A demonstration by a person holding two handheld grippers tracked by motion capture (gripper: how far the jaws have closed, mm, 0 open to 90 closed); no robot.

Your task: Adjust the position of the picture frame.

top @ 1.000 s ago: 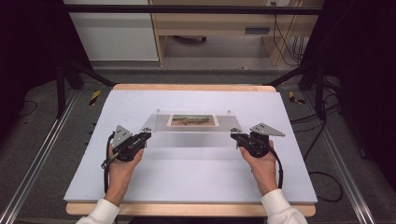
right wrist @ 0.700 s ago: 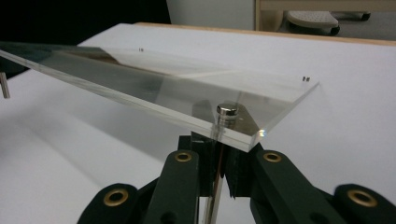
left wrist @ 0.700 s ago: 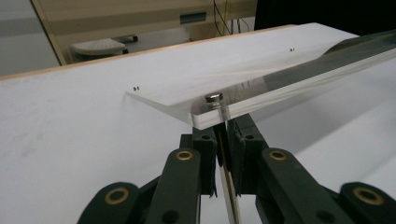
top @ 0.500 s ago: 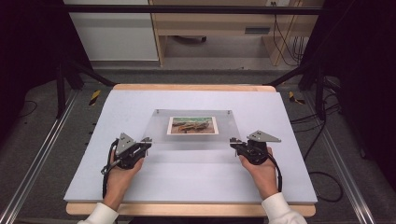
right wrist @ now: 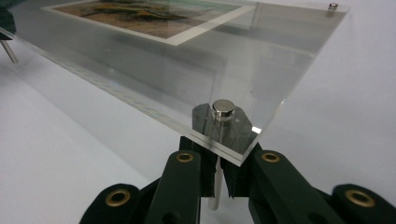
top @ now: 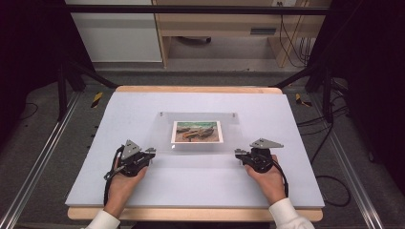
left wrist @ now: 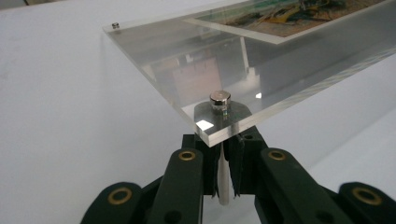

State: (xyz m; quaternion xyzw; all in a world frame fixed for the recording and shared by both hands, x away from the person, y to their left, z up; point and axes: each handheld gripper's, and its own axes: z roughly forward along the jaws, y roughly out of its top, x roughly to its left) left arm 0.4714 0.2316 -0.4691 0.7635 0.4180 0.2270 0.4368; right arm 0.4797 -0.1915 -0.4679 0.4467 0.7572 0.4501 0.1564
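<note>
Left gripper view first: the left gripper (left wrist: pixel 224 179) is seen with its jaws drawn tight together on a thin metal leg (left wrist: pixel 224 186) that hangs beneath the near corner of the clear acrylic frame (left wrist: pixel 196 79), just under a shiny round cap (left wrist: pixel 220 99). Nothing but that slim pin is clamped, so the pane itself is kept free of pad marks, it seems. In the right gripper view the same picture is given: the right gripper (right wrist: pixel 218 179) is closed hard on its own leg (right wrist: pixel 214 184), below a matching cap (right wrist: pixel 223 108) at the other near corner.

From the high view, both near corners are shown being carried at once, the left gripper (top: pixel 152 153) and right gripper (top: pixel 237 153) set well apart on either side, so the wide pane is likely kept level and steadied against twisting. The frame (top: pixel 197 131) is found in the middle of the white table (top: pixel 296 191), its near edge raised off the surface by the two grips.

Farther in, a printed photo (top: pixel 197 131) of a landscape is sandwiched inside the acrylic. At the far edge, small caps (top: pixel 161 114) mark the rear corners, low by the table; whether the rear legs are resting on it cannot be told. The frame is judged to be mid-placement, with its near legs yet to be set down.
</note>
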